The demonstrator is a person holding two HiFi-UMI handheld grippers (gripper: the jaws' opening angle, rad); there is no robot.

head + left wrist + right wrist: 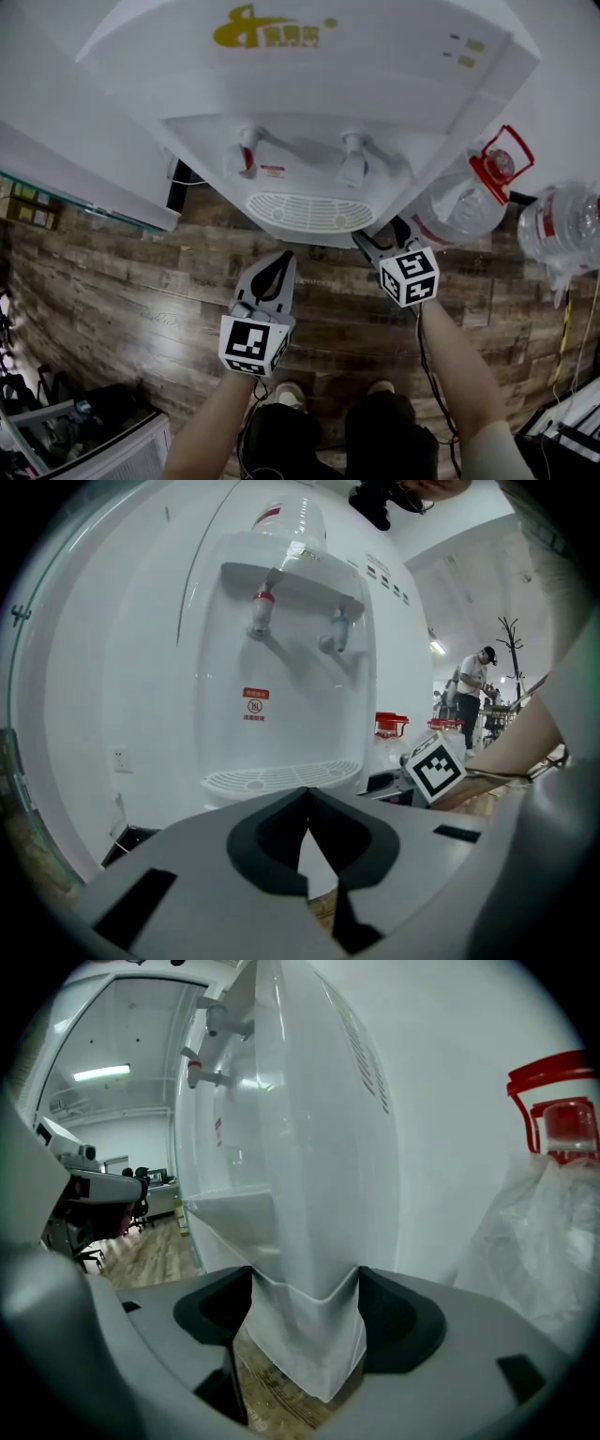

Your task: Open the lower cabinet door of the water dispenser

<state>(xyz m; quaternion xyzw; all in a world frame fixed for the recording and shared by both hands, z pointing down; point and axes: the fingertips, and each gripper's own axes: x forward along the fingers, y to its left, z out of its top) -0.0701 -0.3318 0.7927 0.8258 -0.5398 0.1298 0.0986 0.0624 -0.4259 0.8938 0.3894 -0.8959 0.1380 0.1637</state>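
The left gripper (283,256) has its jaws closed tip to tip on nothing, with the dispenser (309,56) and its drip tray (281,778) ahead of them. The right gripper (305,1288) has its jaws wide apart, and the lower cabinet's front corner (309,1335) stands between them. Whether either jaw touches it cannot be told. A bottle (562,1129) sits beyond the right jaw.

The plank floor (141,281) carries the white dispenser (309,84), which stands against the wall. Just to its right stand two clear bottles, one with a red handle (469,192) and another (562,225) near the edge of the head view. A person's two shoes (291,394) stand on the planks in front of the dispenser, and a thin cable (565,328) trails across them at the right.
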